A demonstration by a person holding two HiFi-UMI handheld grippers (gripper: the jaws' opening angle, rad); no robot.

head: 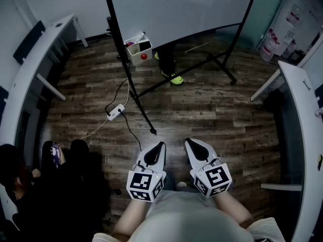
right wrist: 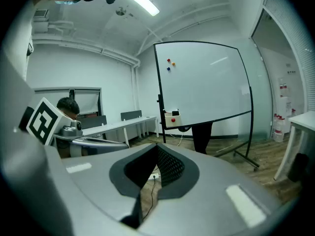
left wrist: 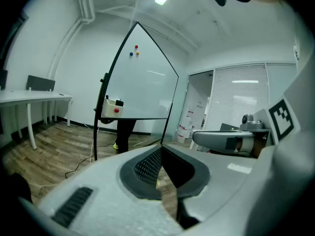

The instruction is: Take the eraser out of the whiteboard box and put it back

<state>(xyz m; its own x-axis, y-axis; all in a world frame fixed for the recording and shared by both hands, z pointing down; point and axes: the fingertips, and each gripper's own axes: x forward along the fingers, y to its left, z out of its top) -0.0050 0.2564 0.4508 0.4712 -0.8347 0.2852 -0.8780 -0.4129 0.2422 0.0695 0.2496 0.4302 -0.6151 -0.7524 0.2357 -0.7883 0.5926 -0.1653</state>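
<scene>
Sitting in whiteboard box point(head: 135, 56), dark eraser point(head: 145, 46), left gripper point(head: 162, 143) and right gripper point(head: 186, 140) jaws closed, empty.

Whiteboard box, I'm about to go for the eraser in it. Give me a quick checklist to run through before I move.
1. The left gripper is free: ok, fingers together, nothing between them.
2. The right gripper is free: ok, fingers together, nothing held.
3. The whiteboard box is within reach: not ok, it hangs on the whiteboard stand well ahead of both grippers.
4. The eraser is in the box: cannot tell, a dark object sits in it but is too small to identify.
5. The path is clear: not ok, a power strip and its cable lie on the floor in between.
</scene>
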